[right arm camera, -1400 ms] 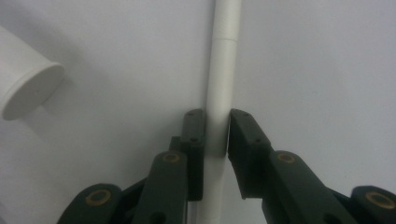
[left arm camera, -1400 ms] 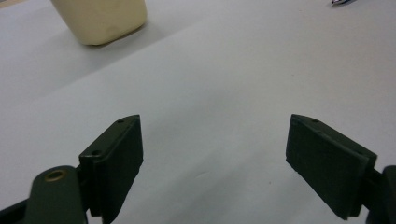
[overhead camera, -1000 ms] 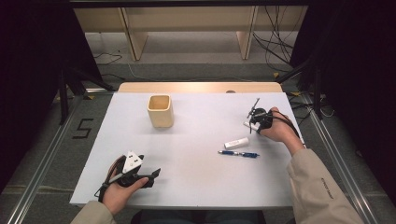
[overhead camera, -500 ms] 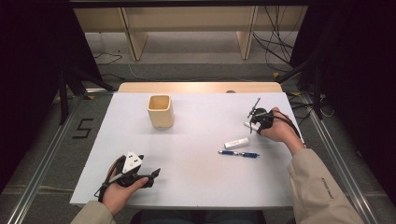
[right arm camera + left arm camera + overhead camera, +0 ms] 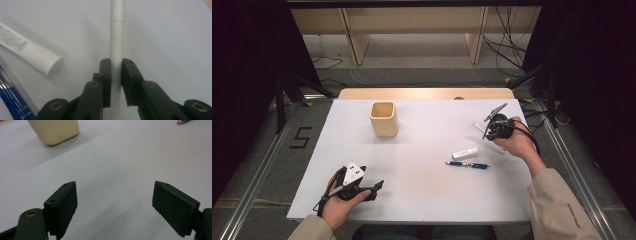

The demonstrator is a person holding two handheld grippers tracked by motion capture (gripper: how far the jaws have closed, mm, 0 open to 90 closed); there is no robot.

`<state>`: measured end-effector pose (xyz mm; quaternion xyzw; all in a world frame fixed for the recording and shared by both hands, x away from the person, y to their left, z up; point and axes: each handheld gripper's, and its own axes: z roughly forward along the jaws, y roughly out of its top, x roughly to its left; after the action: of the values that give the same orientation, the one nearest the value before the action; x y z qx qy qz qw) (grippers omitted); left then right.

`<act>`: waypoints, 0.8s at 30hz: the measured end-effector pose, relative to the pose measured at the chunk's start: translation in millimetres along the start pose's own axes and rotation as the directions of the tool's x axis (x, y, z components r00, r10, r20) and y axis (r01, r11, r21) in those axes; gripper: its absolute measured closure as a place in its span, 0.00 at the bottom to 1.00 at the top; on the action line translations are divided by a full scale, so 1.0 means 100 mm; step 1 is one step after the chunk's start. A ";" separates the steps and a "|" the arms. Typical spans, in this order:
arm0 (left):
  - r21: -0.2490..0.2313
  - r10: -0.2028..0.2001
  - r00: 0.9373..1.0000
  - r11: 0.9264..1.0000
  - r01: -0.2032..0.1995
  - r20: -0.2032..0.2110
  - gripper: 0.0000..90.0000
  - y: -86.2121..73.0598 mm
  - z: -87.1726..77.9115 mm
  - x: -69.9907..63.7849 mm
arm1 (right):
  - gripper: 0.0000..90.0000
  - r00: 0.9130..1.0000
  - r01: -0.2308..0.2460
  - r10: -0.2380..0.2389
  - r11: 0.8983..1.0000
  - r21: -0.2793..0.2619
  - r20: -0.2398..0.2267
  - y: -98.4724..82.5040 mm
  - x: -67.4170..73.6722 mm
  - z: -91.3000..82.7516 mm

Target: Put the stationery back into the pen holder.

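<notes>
Two tools show: the right tool (image 5: 116, 67) clamps a slim white plastic pen (image 5: 117, 37) right of the cream square cup (image 5: 384, 118), while the left tool (image 5: 113, 207) gapes wide near the white bench (image 5: 427, 150) front edge.

Left gripper (image 5: 113, 205) agape, right gripper (image 5: 116, 66) clamped

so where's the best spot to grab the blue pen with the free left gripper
Likely mid-barrel, coming straight down from above. The blue pen lies flat on the table, beside the white tube, so the jaws of the left gripper should straddle its narrow width.
</notes>
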<state>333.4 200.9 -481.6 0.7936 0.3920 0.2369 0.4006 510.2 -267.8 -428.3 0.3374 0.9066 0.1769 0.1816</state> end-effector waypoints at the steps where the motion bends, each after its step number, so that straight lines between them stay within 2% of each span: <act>1: -0.001 -0.001 1.000 1.000 0.001 0.000 0.22 0.00 0.00 0.00 | 0.88 1.000 -0.011 0.010 0.999 -0.031 -0.003 -0.01 0.02 -0.03; 5: -0.003 -0.002 1.000 1.000 0.002 -0.001 0.22 0.00 0.00 0.00 | 0.88 0.999 -0.043 0.042 0.990 -0.133 -0.009 -0.04 0.11 -0.14; 8: -0.007 -0.002 1.000 1.000 0.002 0.000 0.22 0.01 0.00 0.00 | 0.88 0.998 -0.064 0.061 0.976 -0.208 -0.019 -0.06 0.22 -0.22; 10: -0.015 -0.003 1.000 1.000 0.003 0.003 0.22 0.02 -0.01 0.01 | 0.88 0.997 -0.071 0.066 0.959 -0.273 -0.029 -0.07 0.30 -0.28; 11: -0.025 -0.017 1.000 1.000 0.017 0.005 0.23 0.02 -0.01 0.00 | 0.88 0.996 -0.088 0.078 0.949 -0.304 -0.046 -0.07 0.34 -0.31; 13: -0.039 -0.018 1.000 0.999 0.018 0.002 0.24 0.05 -0.01 0.00 | 0.88 0.994 -0.102 0.080 0.928 -0.359 -0.075 -0.08 0.44 -0.36; 15: -0.050 -0.027 1.000 0.998 0.027 0.000 0.26 0.07 -0.01 0.00 | 0.88 0.996 -0.088 0.068 0.916 -0.392 -0.063 -0.07 0.54 -0.39; 18: -0.067 -0.037 0.999 0.997 0.038 0.002 0.27 0.13 0.00 -0.02 | 0.88 0.993 -0.092 0.046 0.885 -0.456 -0.111 -0.06 0.69 -0.40; 24: -0.110 -0.031 1.000 0.993 0.031 0.003 0.31 0.26 0.02 -0.05 | 0.88 0.987 -0.105 0.025 0.847 -0.521 -0.159 -0.05 0.97 -0.38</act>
<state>342.6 186.3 -461.9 0.7642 0.3906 0.2515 0.4475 422.4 -213.0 -417.9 0.2914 0.8219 0.4492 0.1944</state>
